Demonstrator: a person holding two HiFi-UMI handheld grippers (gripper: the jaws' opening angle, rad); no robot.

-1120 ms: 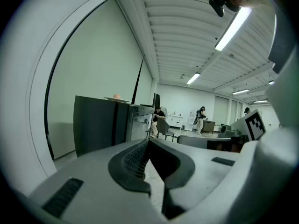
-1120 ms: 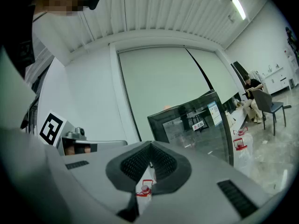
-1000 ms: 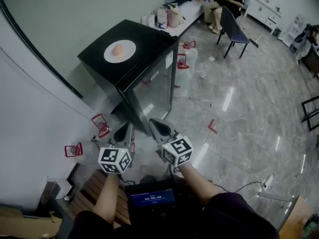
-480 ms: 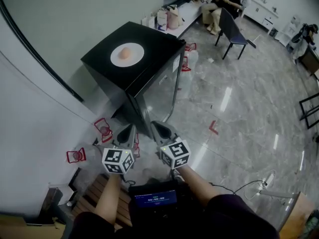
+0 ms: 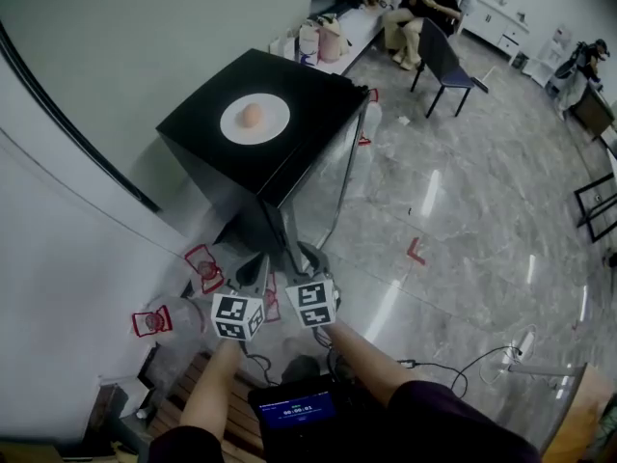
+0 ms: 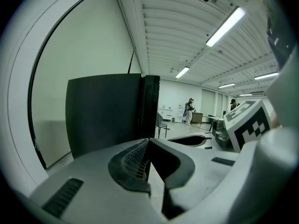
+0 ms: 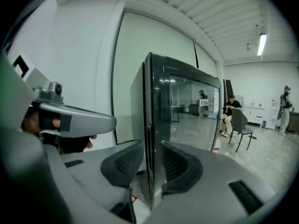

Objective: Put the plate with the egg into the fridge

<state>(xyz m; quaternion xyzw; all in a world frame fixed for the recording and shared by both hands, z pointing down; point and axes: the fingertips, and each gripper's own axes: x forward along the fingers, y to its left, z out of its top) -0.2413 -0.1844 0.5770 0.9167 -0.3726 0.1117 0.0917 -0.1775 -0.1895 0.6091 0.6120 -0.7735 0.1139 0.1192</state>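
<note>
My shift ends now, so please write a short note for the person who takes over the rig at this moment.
The left gripper is shut and empty.
The right gripper has just been opening its jaws; it grips nothing and is aimed at the edge of the fridge door.
The plate with the egg sits on top of the fridge, untouched.
Done: nothing yet.
Left: open the closed door, put the plate inside.

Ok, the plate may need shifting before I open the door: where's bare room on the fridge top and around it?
Fridge top: bare black all round the plate, widest toward the left and right corners. Floor right of the fridge is mostly open to the chair. Crowded: the red things at its left.
</note>
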